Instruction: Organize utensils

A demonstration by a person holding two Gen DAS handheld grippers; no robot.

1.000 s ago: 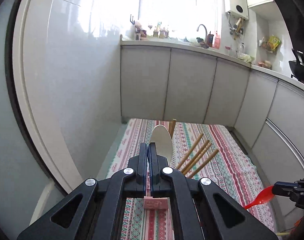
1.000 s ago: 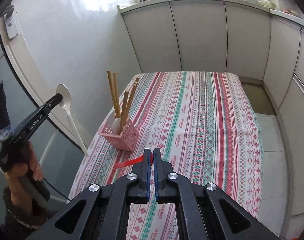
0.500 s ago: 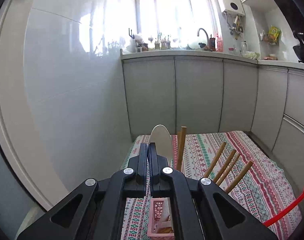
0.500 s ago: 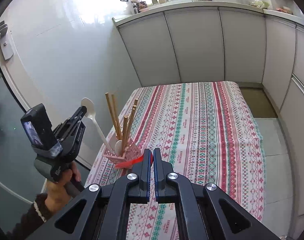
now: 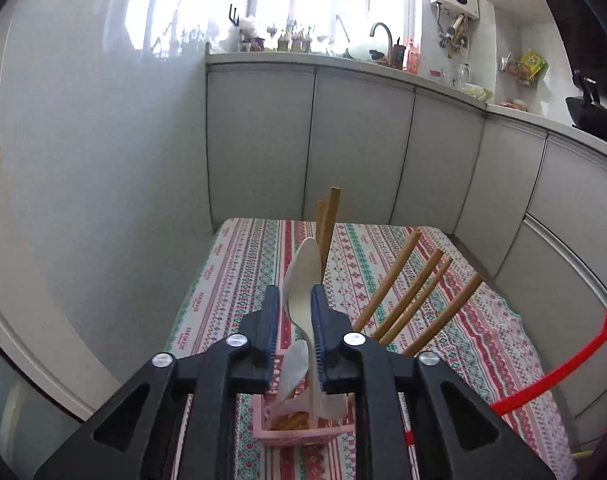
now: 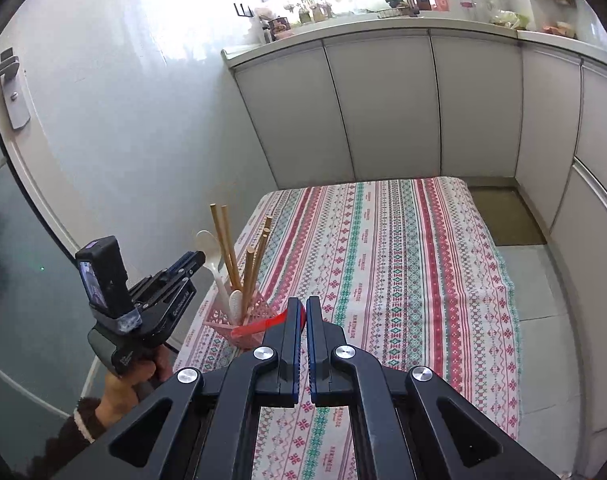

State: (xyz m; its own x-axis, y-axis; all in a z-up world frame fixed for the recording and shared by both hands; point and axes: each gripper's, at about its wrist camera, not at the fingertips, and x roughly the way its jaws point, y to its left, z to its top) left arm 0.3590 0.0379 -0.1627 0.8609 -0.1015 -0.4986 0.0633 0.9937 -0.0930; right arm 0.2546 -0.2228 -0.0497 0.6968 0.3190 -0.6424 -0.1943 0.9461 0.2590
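**Now: white spoon stands in the pink holder as the left jaws part**

Over the pink holder (image 5: 303, 434), the left gripper (image 5: 296, 300) has its jaws opening. A white spoon (image 5: 302, 280) stands between them, bowl up. Its handle runs down along the inner face of the right finger into the holder, and a clear gap shows on the spoon's other side, so the pads do not clamp it. From the right wrist view the same spoon (image 6: 211, 256) leans in the holder (image 6: 239, 320), with the left gripper (image 6: 193, 260) just beside its upper handle and a hand (image 6: 127, 380) gripping the tool from below.

The holder sits at the near left edge of the striped tablecloth (image 6: 383, 260). Wooden chopsticks (image 6: 229, 248) stick out of it: two stand nearly upright, and the others tilt toward the middle of the table. A second white utensil (image 6: 236, 304) also sits inside.

The right gripper (image 6: 302, 312) is closed on the handle of a red spoon (image 6: 259, 324), which sticks out to the left and lies across the holder's front in that view. In the left wrist view the red spoon (image 5: 563, 364) rises from the lower right, bowl uppermost, apart from the holder.
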